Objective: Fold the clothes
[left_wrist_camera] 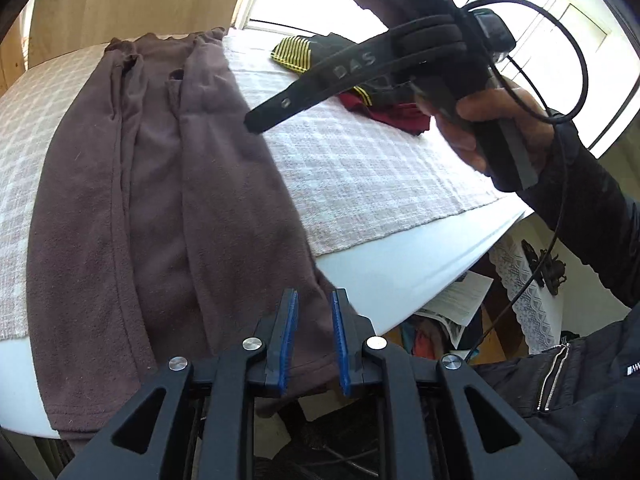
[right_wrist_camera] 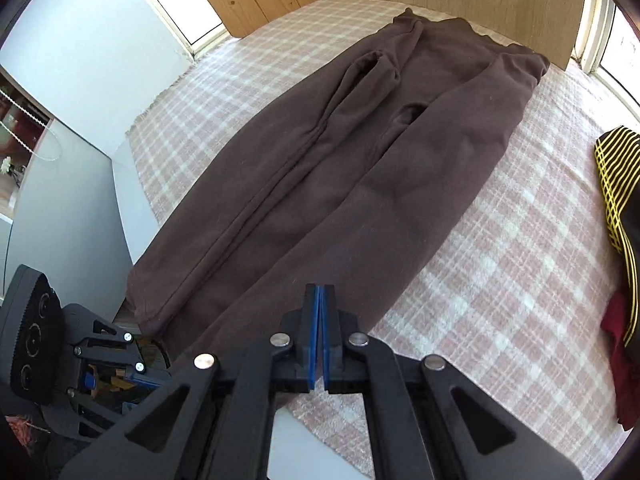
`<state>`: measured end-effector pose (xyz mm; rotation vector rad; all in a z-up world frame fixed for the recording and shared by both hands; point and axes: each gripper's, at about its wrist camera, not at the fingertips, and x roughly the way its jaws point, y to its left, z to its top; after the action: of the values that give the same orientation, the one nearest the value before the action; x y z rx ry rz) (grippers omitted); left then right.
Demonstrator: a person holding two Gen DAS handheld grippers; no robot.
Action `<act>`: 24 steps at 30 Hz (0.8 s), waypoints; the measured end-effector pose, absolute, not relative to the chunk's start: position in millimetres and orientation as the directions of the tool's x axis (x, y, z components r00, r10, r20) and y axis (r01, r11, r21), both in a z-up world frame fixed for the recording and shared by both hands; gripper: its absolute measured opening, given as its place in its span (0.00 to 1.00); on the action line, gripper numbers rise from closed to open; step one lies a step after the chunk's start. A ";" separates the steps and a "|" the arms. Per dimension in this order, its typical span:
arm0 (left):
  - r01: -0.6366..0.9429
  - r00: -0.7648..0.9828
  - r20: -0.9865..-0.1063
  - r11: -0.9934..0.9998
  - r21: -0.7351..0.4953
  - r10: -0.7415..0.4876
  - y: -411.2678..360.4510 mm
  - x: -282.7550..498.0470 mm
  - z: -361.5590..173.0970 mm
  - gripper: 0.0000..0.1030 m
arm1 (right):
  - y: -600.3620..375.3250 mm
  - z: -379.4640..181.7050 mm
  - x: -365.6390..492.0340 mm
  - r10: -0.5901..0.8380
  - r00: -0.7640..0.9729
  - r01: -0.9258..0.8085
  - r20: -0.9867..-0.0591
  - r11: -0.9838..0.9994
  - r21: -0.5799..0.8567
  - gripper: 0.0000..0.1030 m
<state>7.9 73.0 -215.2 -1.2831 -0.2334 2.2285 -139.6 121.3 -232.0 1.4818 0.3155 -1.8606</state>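
Left wrist view shows brown trousers [left_wrist_camera: 168,184] lying lengthwise on the table [left_wrist_camera: 400,264], cuffs overhanging its near edge. Left gripper [left_wrist_camera: 314,340] gapes unladen; right gripper [right_wrist_camera: 319,336] is clenched, holding nothing. Soft, limp fleece: pinch the cuffs.

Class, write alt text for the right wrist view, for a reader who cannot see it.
Brown trousers lie flat, lengthwise, on a pink checked cloth, stretching away from the right gripper, whose blue-padded jaws are shut and empty. A black garment with yellow stripes sits at the right edge.
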 end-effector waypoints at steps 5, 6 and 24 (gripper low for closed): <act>-0.445 -0.268 -0.804 -0.808 -0.386 0.531 107.6 -2.3 -246.8 0.17 | 111.1 -256.4 -139.6 -0.330 -0.068 0.669 -0.941 -0.715 0.203 0.00; -0.445 -0.269 -0.808 -0.812 -0.378 0.524 105.7 -0.1 -248.5 0.18 | 111.7 -256.2 -143.2 -0.337 -0.072 0.663 -0.939 -0.719 0.207 0.00; -0.460 -0.286 -0.817 -0.820 -0.341 0.501 31.4 -32.6 -180.7 0.26 | 187.1 -260.4 6.2 -0.506 -0.043 0.367 -0.861 -0.810 0.458 0.06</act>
<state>-32.6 31.4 -180.7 -1.3726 -0.0522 2.1283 6.2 187.1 -260.4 1.6484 -0.1485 -1.9078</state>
